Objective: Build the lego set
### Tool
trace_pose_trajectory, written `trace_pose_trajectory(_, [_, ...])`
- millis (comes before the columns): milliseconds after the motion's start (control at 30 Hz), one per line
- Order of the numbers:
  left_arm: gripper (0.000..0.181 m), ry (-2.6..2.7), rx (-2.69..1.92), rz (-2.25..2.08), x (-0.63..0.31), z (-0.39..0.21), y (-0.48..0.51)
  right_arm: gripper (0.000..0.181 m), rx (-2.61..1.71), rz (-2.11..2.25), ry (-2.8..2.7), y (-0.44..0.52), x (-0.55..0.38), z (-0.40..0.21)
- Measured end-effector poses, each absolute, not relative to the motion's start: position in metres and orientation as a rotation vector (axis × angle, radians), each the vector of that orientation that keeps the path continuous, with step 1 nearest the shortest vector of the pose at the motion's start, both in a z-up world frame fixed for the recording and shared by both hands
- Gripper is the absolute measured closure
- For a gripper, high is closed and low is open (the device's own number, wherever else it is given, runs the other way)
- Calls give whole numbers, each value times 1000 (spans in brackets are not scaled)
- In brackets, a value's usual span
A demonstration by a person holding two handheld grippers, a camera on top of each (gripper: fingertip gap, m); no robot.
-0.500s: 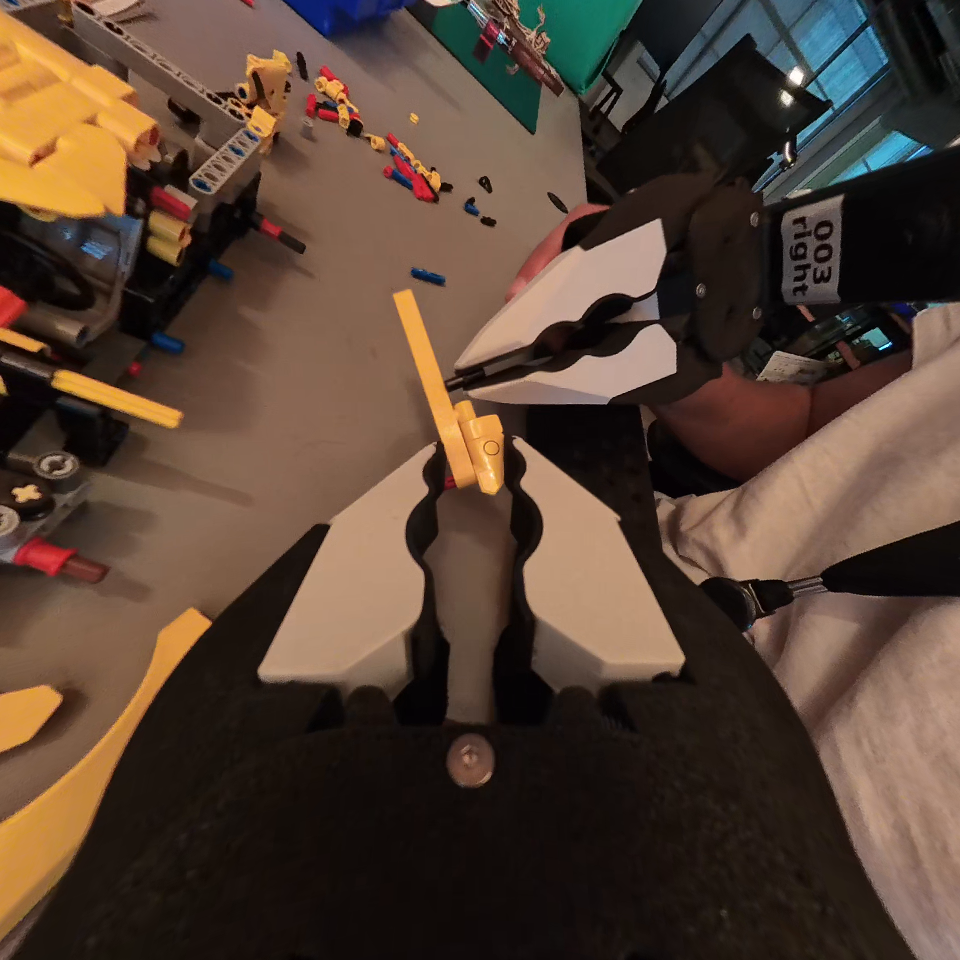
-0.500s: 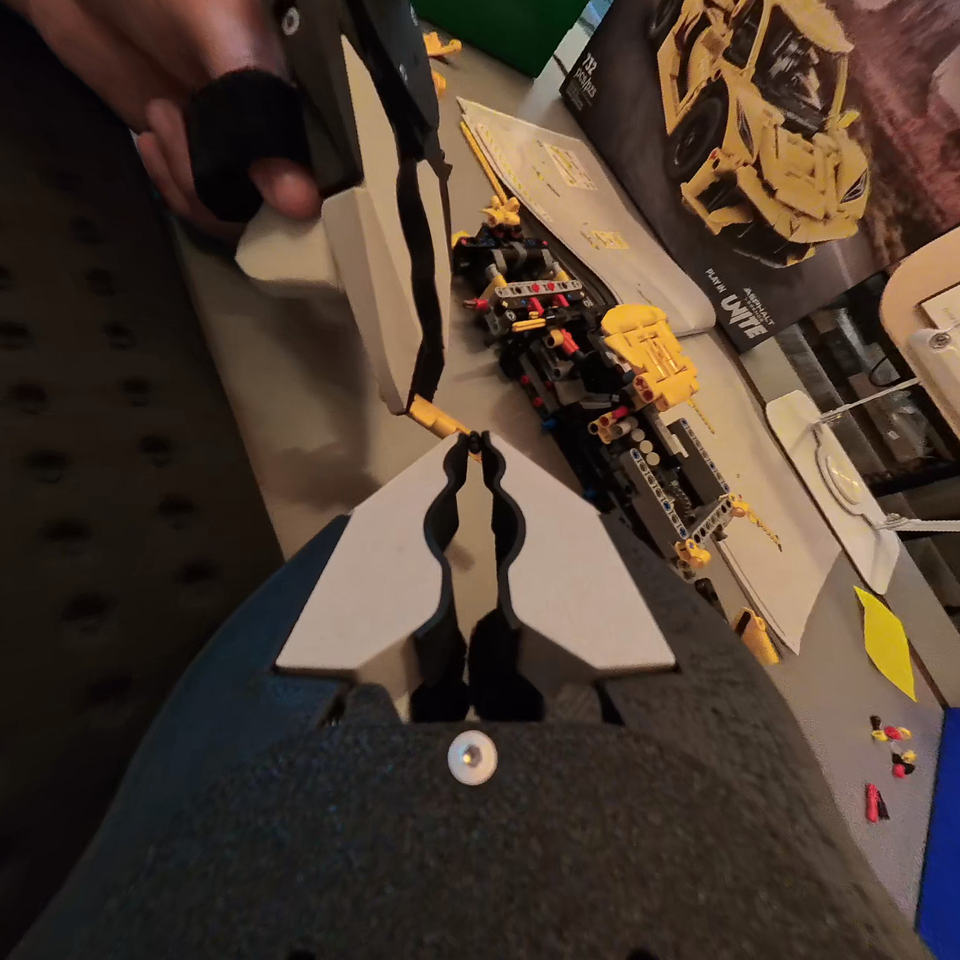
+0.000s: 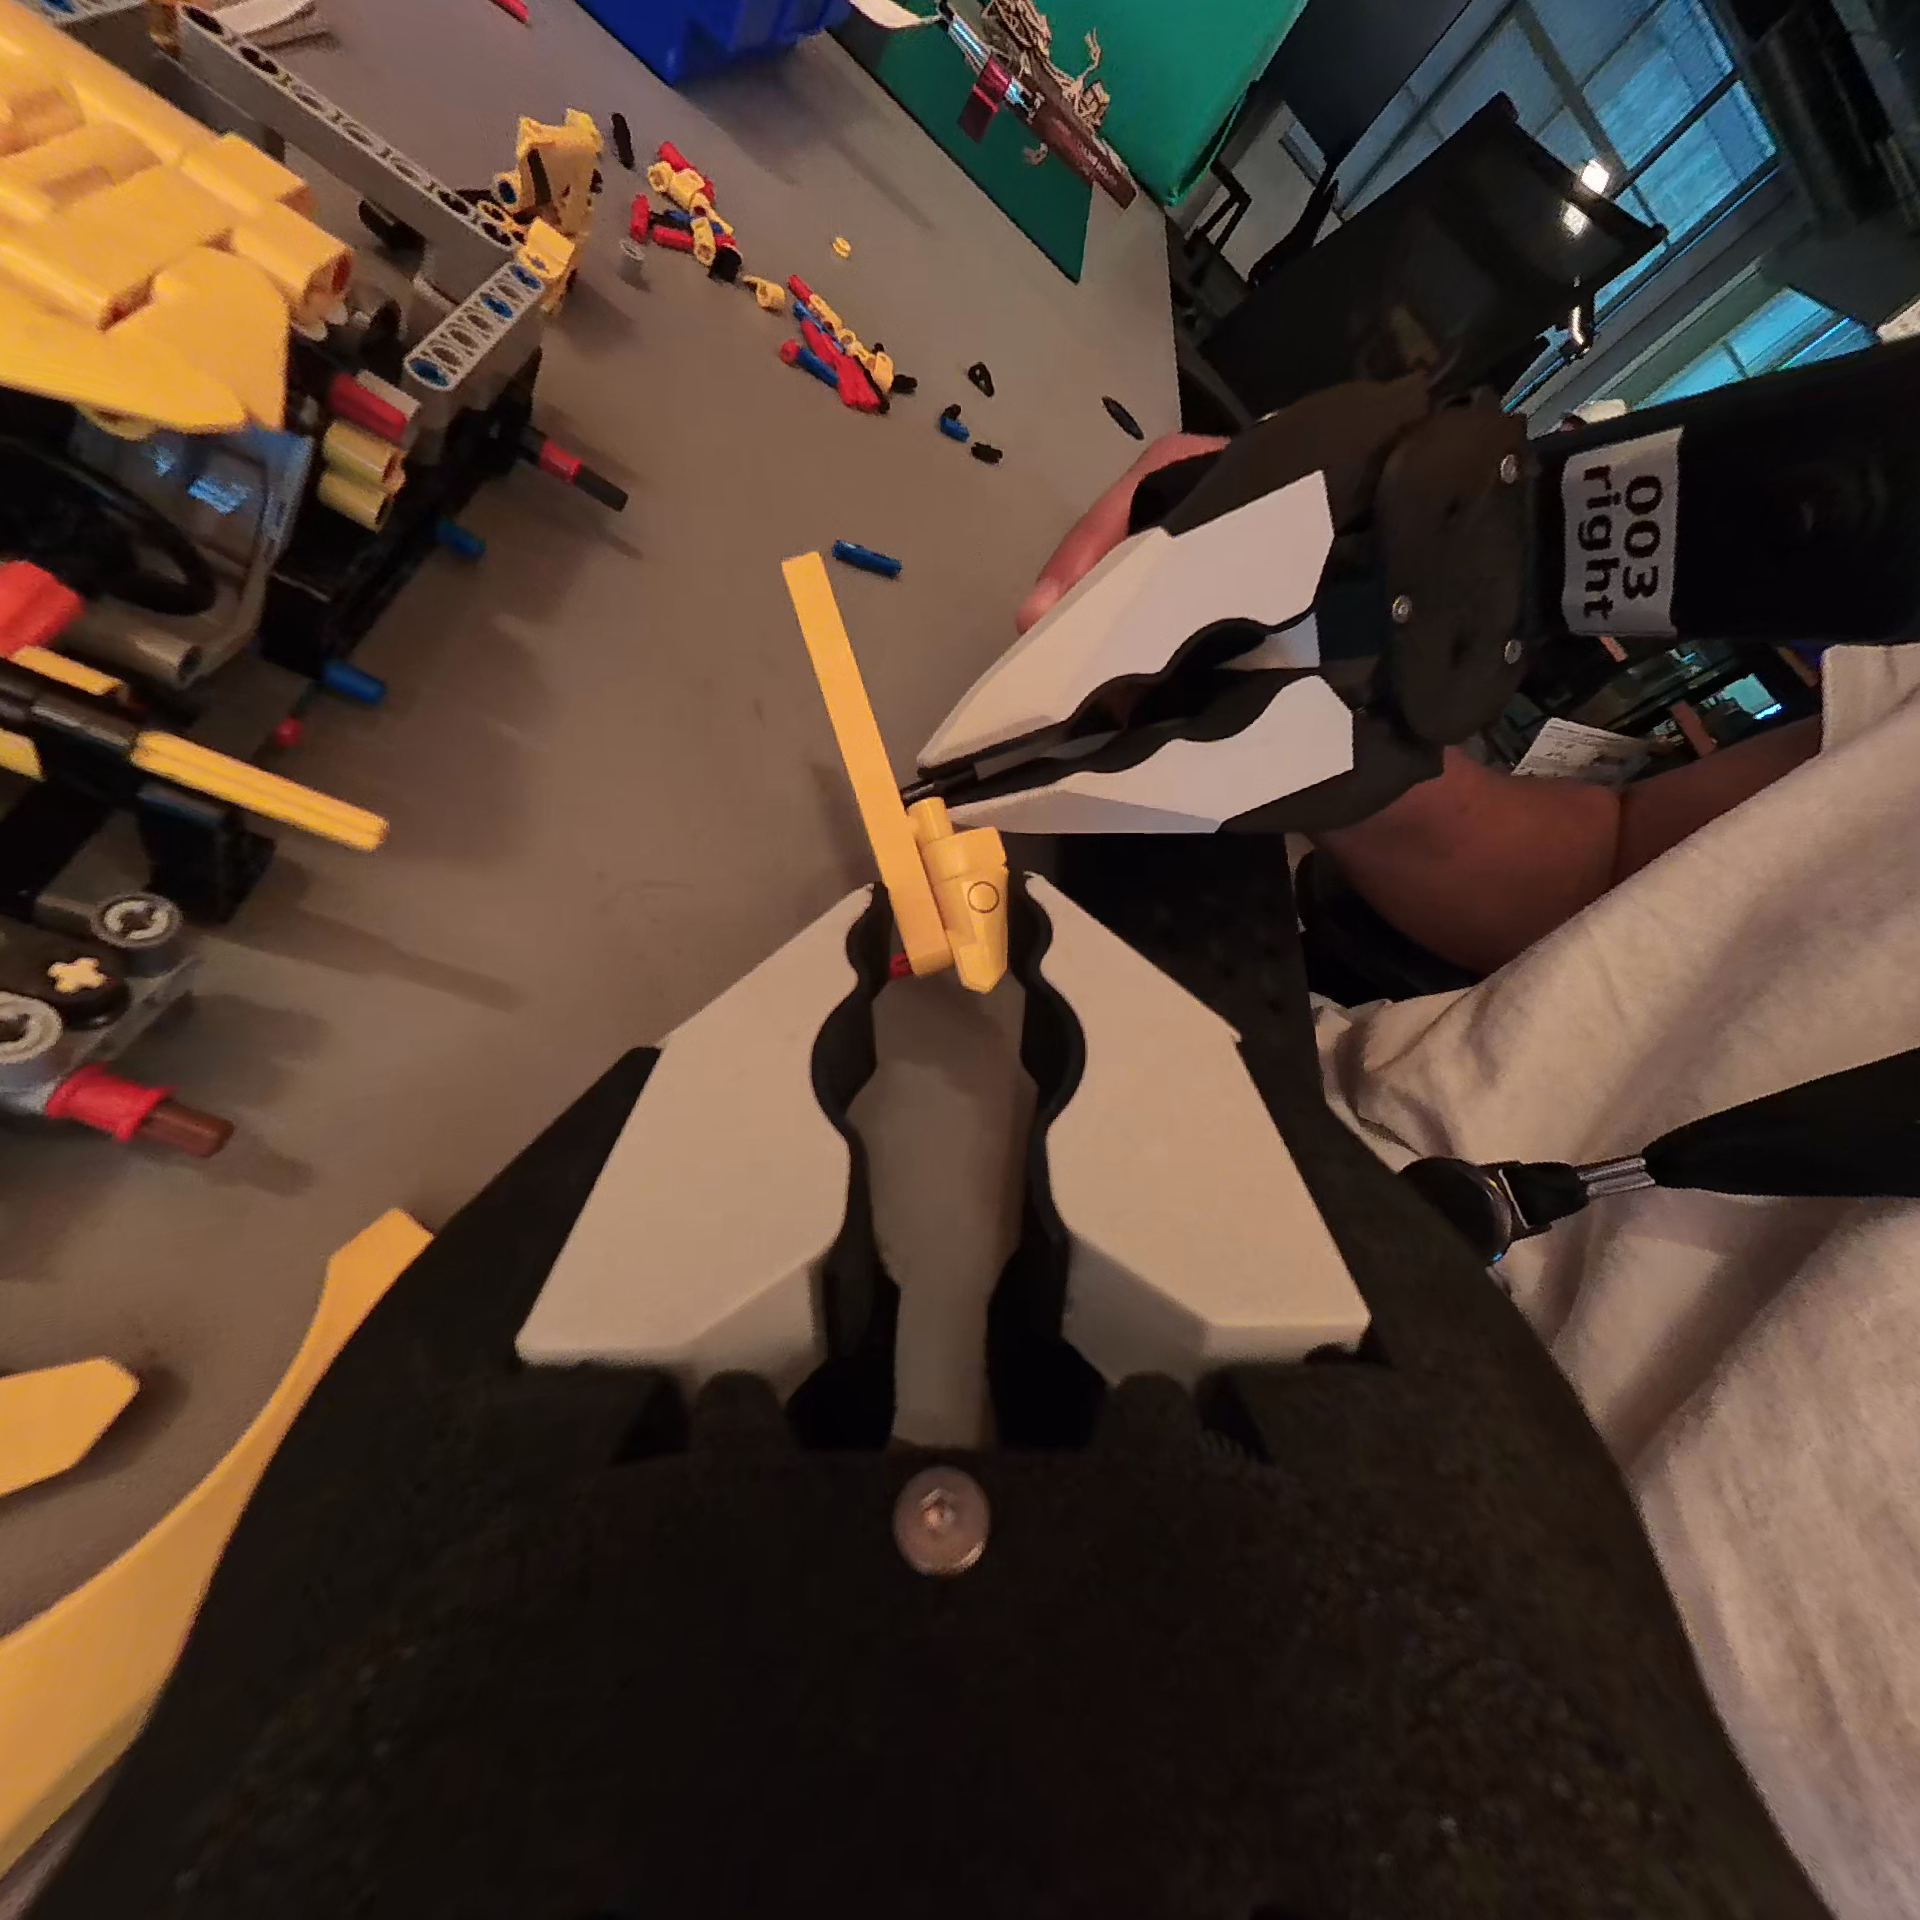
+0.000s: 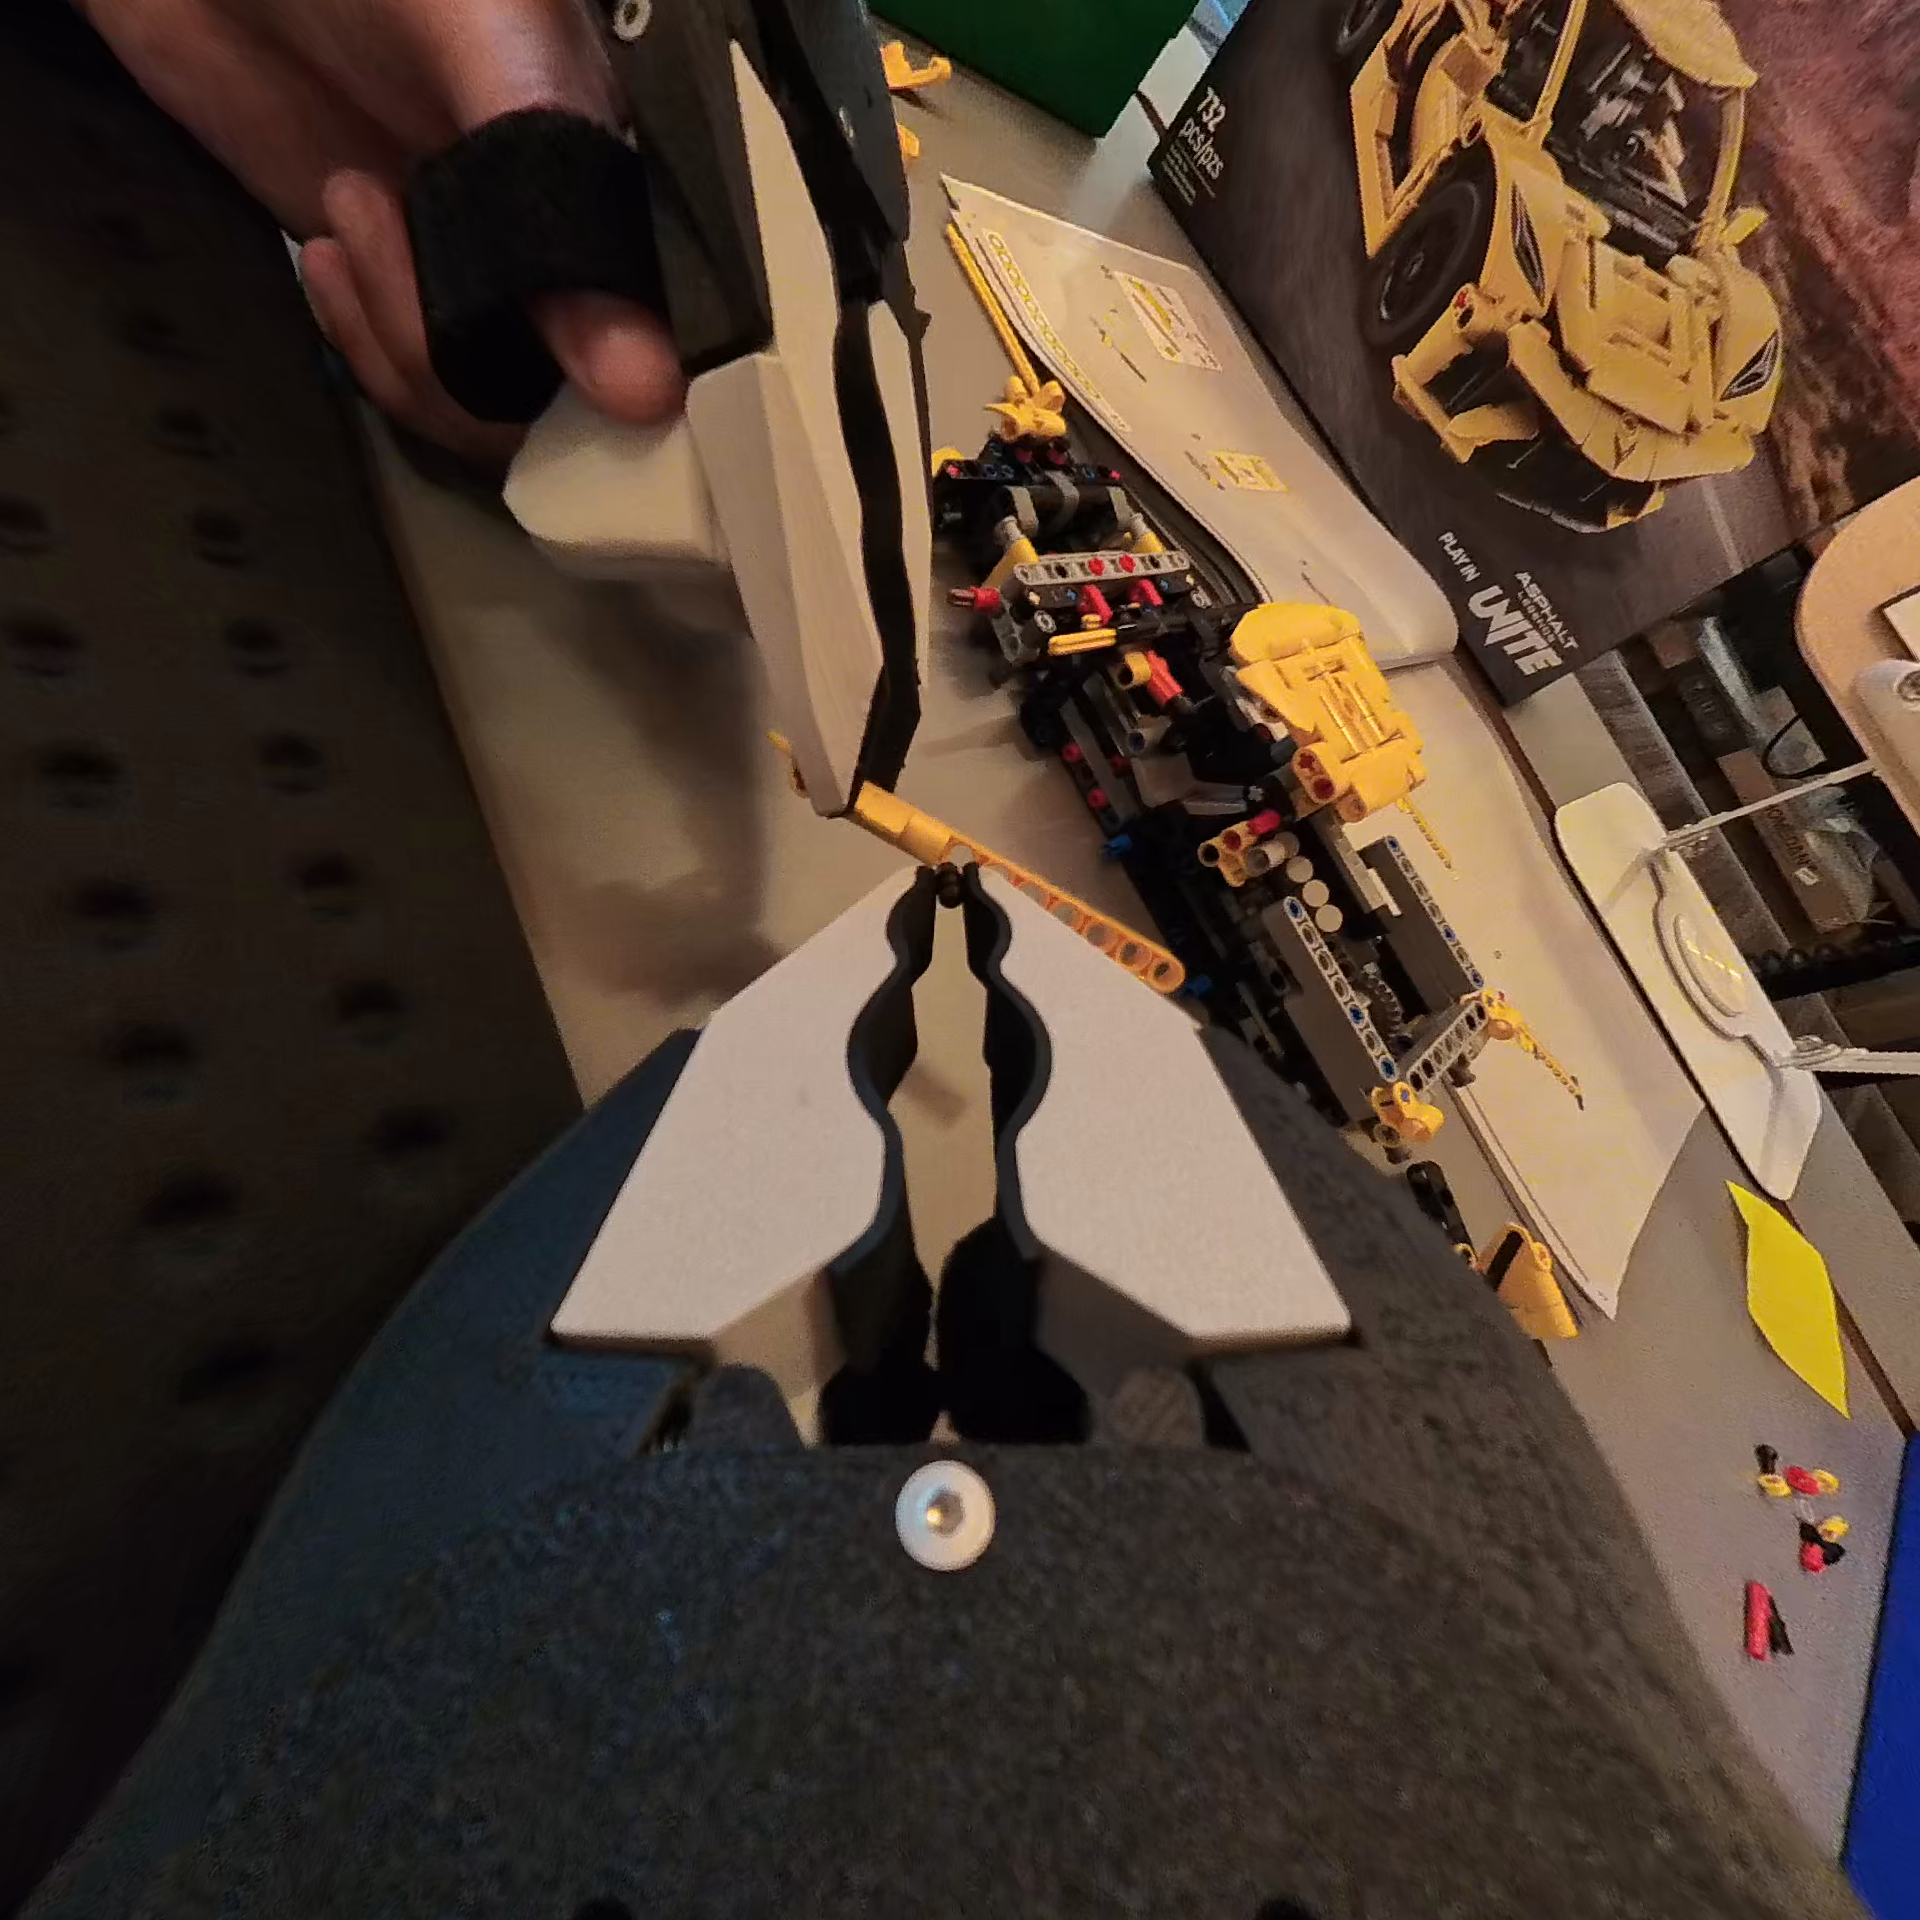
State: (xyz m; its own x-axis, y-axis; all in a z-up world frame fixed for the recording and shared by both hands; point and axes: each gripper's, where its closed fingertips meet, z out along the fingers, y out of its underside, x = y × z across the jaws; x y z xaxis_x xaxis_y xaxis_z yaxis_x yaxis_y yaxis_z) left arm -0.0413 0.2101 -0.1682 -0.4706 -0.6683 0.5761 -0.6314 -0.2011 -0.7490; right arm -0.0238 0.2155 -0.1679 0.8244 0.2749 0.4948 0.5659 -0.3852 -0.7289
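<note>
Little has shifted: left gripper (image 3: 951,940) still clamps long yellow plastic perforated beam (image 3: 842,707); right gripper (image 4: 948,883), pinching small black pin (image 4: 948,881), nears insertion.

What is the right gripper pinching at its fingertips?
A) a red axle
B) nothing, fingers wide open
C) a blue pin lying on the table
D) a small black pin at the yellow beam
D: in the left wrist view the right gripper is shut on a small black pin whose tip meets the yellow beam held by the left gripper; the right wrist view shows the same pin between its fingertips.
</note>
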Motion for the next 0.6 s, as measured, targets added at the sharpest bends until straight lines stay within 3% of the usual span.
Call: trace_pose_trajectory(600, [159,2020,-1577,-1774,-44,-171,206,176,-1972,-346,-620,215,-26,-166])
